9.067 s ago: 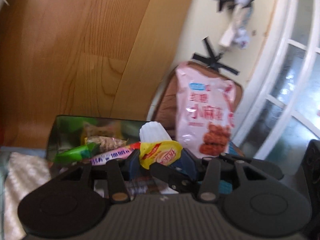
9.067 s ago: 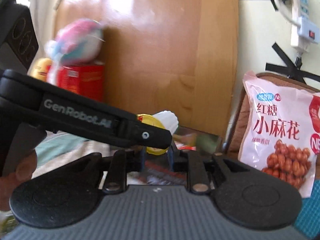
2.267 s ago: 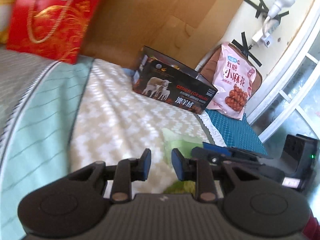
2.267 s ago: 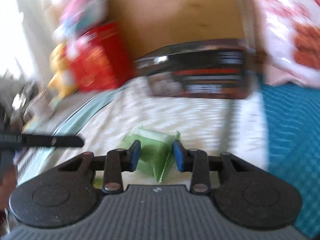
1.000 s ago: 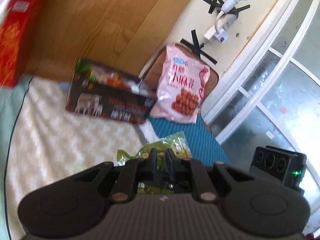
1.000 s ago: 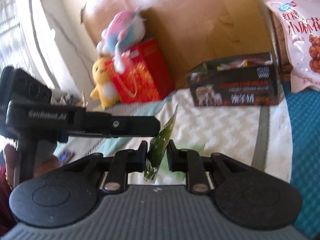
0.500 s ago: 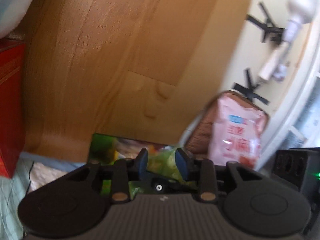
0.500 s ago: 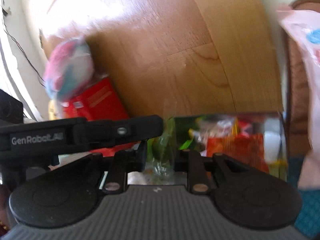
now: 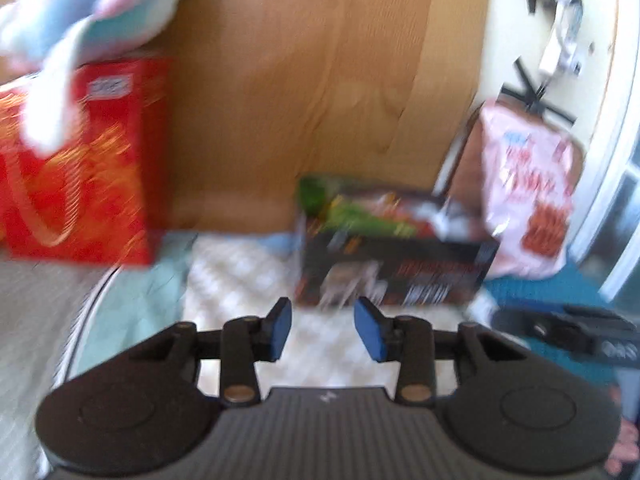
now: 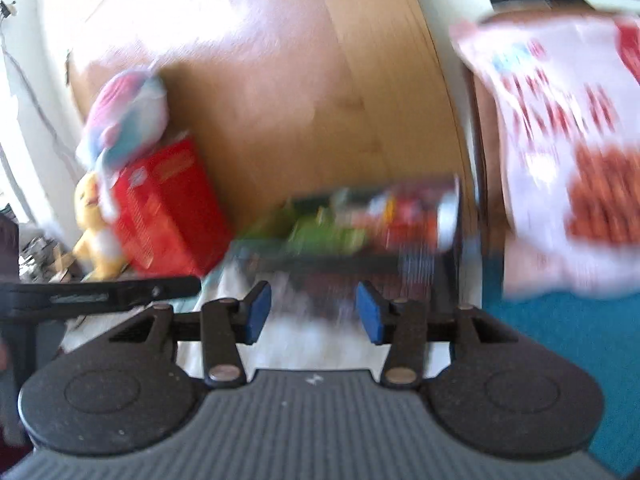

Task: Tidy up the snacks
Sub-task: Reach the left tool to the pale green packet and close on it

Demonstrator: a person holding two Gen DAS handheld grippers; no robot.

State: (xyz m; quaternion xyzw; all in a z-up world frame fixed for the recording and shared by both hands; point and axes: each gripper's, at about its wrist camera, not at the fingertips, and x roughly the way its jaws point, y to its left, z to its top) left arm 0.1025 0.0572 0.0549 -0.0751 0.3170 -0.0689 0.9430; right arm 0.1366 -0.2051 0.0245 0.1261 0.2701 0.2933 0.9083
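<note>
A dark open box (image 9: 394, 276) stands on the bed against the wooden headboard, holding several snack packets, with a green packet (image 9: 360, 216) on top. It also shows in the right wrist view (image 10: 372, 240), where the green packet (image 10: 328, 236) lies at the left. My left gripper (image 9: 324, 328) is open and empty, a little in front of the box. My right gripper (image 10: 312, 312) is open and empty, just in front of the box. Both views are blurred.
A large pink snack bag (image 9: 528, 196) leans on a brown chair right of the box, also in the right wrist view (image 10: 568, 152). A red gift bag (image 9: 76, 164) with a plush toy (image 9: 92, 20) stands left. Teal mat (image 10: 560, 340) lies right.
Both grippers have let go of the green packet, which now lies in the box. Both have opened and pulled back from the box.
</note>
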